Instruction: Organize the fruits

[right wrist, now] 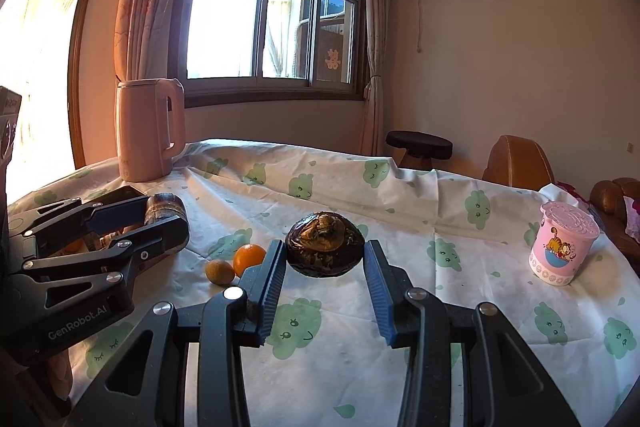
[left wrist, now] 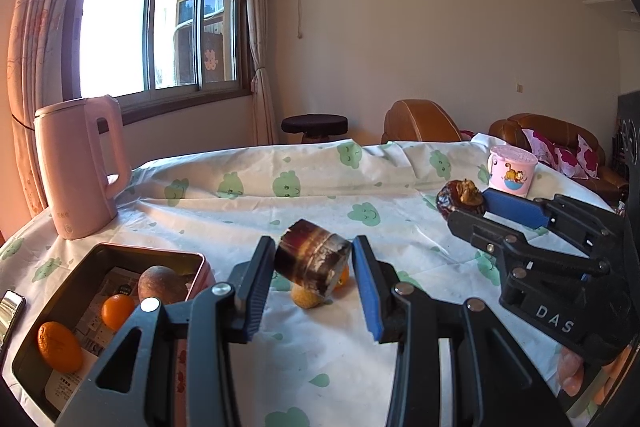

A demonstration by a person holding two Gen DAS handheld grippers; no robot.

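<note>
My left gripper (left wrist: 312, 261) is shut on a dark brown cylindrical piece (left wrist: 312, 263) and holds it tilted above the cloth; it also shows in the right wrist view (right wrist: 166, 213). Under it lie a small yellow-brown fruit (left wrist: 306, 297) and an orange (left wrist: 343, 277), seen also in the right wrist view (right wrist: 219, 271) (right wrist: 249, 258). My right gripper (right wrist: 324, 259) is open around a dark round fruit with a dried top (right wrist: 324, 245), its fingers on either side. A metal tin (left wrist: 192, 259) at the left holds two oranges (left wrist: 117, 311) (left wrist: 59, 346) and a brown fruit (left wrist: 160, 283).
A pink kettle (left wrist: 78, 167) stands at the back left of the clothed table (left wrist: 320, 187). A pink cartoon cup (right wrist: 562, 245) stands at the right. A phone (left wrist: 10, 311) lies left of the tin. A stool (left wrist: 314, 127) and leather sofa (left wrist: 548, 135) are behind.
</note>
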